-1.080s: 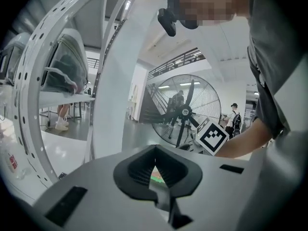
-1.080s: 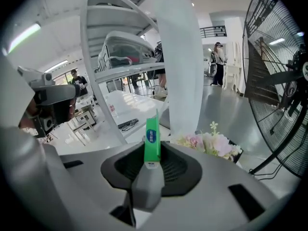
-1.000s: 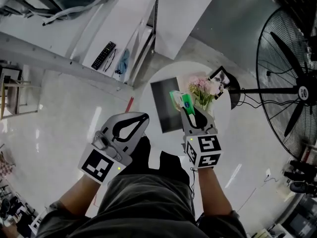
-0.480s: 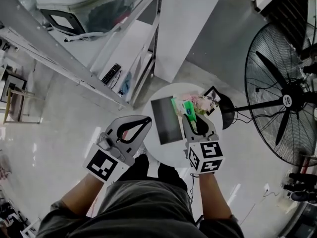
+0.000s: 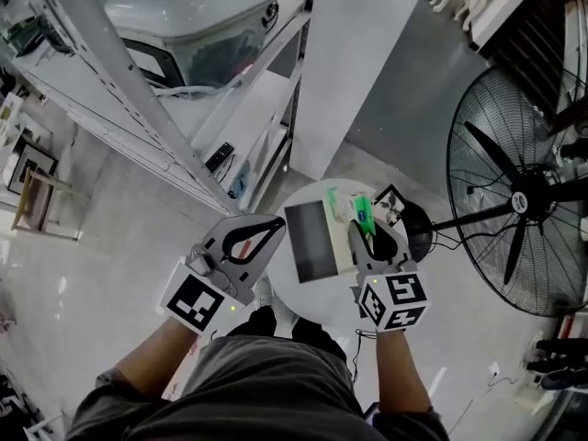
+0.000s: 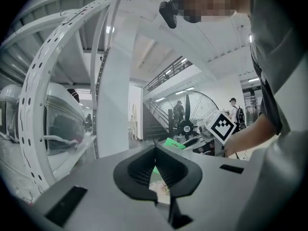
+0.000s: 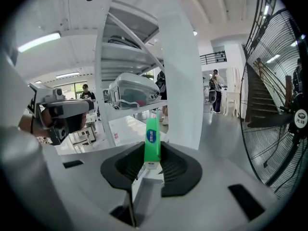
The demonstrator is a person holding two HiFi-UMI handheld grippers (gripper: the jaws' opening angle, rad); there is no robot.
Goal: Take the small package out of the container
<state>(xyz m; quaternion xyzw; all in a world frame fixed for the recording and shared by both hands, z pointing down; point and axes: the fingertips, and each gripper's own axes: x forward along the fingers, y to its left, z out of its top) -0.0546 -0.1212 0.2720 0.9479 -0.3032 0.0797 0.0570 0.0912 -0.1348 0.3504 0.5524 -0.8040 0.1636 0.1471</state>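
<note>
Left gripper point(image 5: 274, 221) seems closed; right gripper point(image 5: 364, 230) is clamped.

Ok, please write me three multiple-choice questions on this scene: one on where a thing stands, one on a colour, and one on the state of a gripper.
1. In the head view, where does the large fan stand?
A. To the right of the round table
B. To the left of the round table
C. On top of the round table

2. What colour is the small package in the right gripper?
A. Red
B. Green
C. Black

3. How do the jaws of the left gripper stand?
A. Wide apart
B. Clamped on the small package
C. Together, with nothing held

Answers:
1 A: the large fan stands on the floor at the right side, beside the round table.
2 B: the small package between the right gripper's jaws is bright green.
3 C: in the left gripper view the jaw tips meet and nothing is between them.
</note>
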